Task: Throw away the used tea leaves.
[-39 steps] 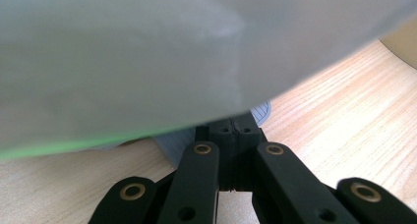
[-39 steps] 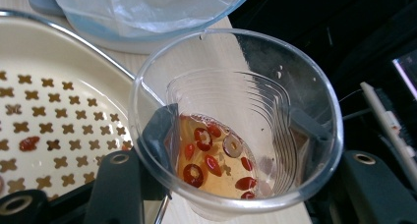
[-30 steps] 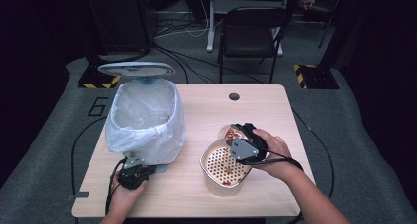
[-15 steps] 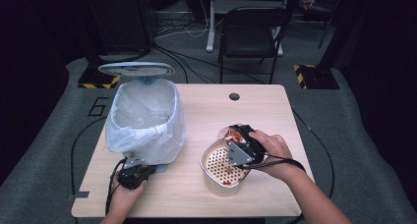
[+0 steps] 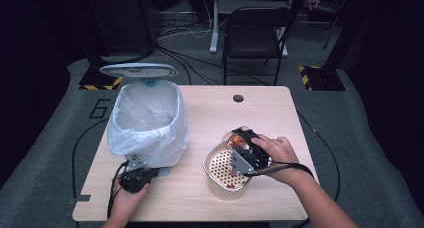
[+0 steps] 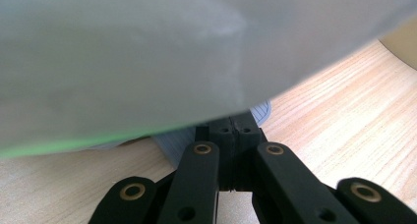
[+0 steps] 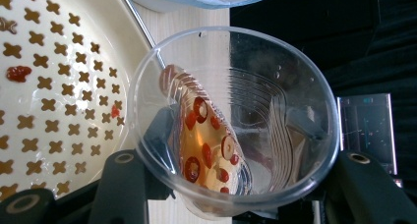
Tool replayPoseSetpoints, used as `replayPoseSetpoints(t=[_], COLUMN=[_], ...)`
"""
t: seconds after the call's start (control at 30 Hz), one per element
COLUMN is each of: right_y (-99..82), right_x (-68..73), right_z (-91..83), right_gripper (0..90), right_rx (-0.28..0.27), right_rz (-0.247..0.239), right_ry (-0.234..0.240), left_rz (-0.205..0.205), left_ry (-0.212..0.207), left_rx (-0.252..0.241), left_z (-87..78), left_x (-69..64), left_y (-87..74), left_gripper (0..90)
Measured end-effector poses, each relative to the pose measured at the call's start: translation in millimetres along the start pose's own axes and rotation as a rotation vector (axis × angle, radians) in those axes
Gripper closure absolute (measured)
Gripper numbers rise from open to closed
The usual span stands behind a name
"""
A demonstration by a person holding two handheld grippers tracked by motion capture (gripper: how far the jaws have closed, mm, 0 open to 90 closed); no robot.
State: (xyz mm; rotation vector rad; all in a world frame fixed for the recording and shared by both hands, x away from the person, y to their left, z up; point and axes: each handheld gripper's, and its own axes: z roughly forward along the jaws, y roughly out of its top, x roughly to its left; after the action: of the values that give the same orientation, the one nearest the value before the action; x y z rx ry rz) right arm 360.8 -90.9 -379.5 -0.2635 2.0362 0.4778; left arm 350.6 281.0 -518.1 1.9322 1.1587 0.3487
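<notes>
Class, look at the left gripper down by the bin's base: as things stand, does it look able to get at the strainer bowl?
Probably not directly. The left gripper sits shut beside the bin, while the right gripper holds a tilted plastic cup over the strainer bowl, crowding it.

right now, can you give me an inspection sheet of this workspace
surface: wooden table, small dark hole near its far edge
job's things: clear cup tipped over the perforated strainer bowl, amber liquid and red slices inside; lined bin, lid up
clutter: nothing seen
grippers: right gripper clamps the cup; left gripper, jaws together, at the bin's base
cables: one trailing from each gripper; more on the floor behind
surroundings: dark room, black chair beyond the table
</notes>
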Motion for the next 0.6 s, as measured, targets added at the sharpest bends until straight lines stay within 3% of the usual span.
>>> replayPoseSetpoints(t=[0.07,0.1,0.2,0.37,0.4,0.47,0.6], right_y=[0.8,1.2,2.2,4.1,4.5,4.8,5.5], right_x=[0.9,1.7,3.8,8.9,10.1,12.1,15.0], right_z=[-0.4,-0.6,-0.7,-0.8,-0.9,-0.6,-0.4], right_gripper=[45.7,45.7,45.7,45.8,45.9,46.0,46.1], right_rx=[0.004,0.008,0.015,0.037,0.043,0.049,0.063], right_rz=[-0.024,-0.035,-0.067,-0.134,-0.15,-0.167,-0.205], right_ry=[-0.007,-0.007,-0.011,-0.027,-0.03,-0.03,-0.042], left_rz=[-0.019,-0.001,0.0,-0.021,-0.001,-0.023,-0.021], left_ry=[0.01,0.001,-0.002,0.01,-0.003,0.011,0.011], left_rx=[-0.005,-0.001,0.002,-0.006,0.002,-0.007,-0.006], left_z=[0.3,0.1,-0.1,0.3,-0.2,0.4,0.3], left_x=[-1.3,-0.1,0.2,-1.3,0.3,-1.4,-1.3], left_y=[-0.3,0.0,0.1,-0.4,0.1,-0.4,-0.4], left_gripper=[90.0,90.0,90.0,90.0,90.0,90.0,90.0])
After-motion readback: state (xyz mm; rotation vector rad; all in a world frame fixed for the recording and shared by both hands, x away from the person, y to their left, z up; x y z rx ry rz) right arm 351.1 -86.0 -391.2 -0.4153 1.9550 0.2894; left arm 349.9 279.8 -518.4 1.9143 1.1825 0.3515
